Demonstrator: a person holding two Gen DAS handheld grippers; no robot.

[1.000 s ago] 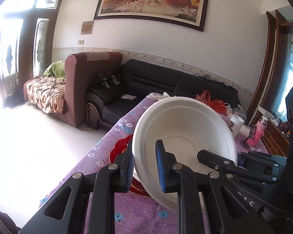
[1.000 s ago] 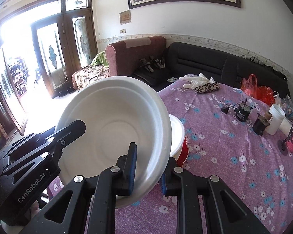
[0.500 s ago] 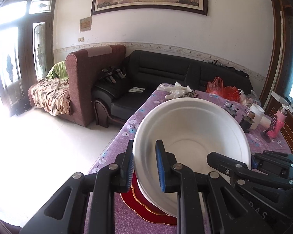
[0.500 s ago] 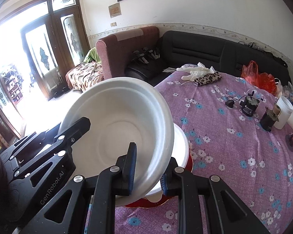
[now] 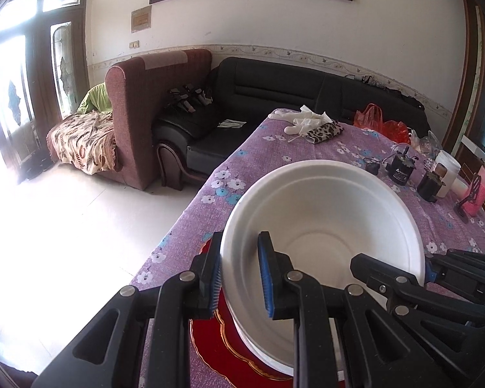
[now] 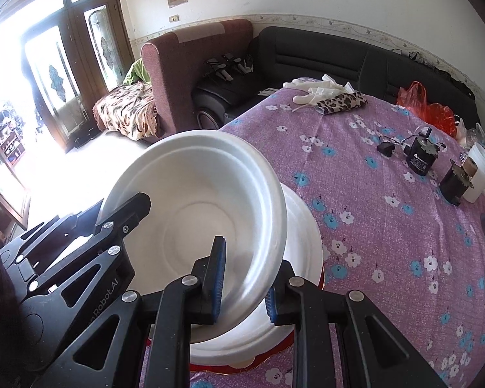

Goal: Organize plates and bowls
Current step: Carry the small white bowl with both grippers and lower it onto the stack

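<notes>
A white foam bowl point(image 5: 323, 226) is held between both grippers. My left gripper point(image 5: 239, 278) is shut on its near-left rim. My right gripper point(image 6: 245, 281) is shut on the opposite rim and shows as black fingers point(image 5: 388, 278) at the right of the left wrist view. The bowl point(image 6: 197, 220) hangs tilted just over a second white bowl point(image 6: 300, 258), which sits on a red plate with a gold rim point(image 5: 220, 339). Whether the two bowls touch I cannot tell.
The table wears a purple flowered cloth point(image 6: 388, 226). White gloves and a leopard pouch point(image 6: 339, 100) lie at its far end. Two black motors point(image 6: 420, 158), a white cup point(image 6: 478, 171) and red bags point(image 6: 423, 103) stand at the right. Sofas lie beyond.
Both grippers have carried the bowl down and forward, tipping more toward the table. It now sits close above the second bowl and the red plate. Both grips are unchanged.
</notes>
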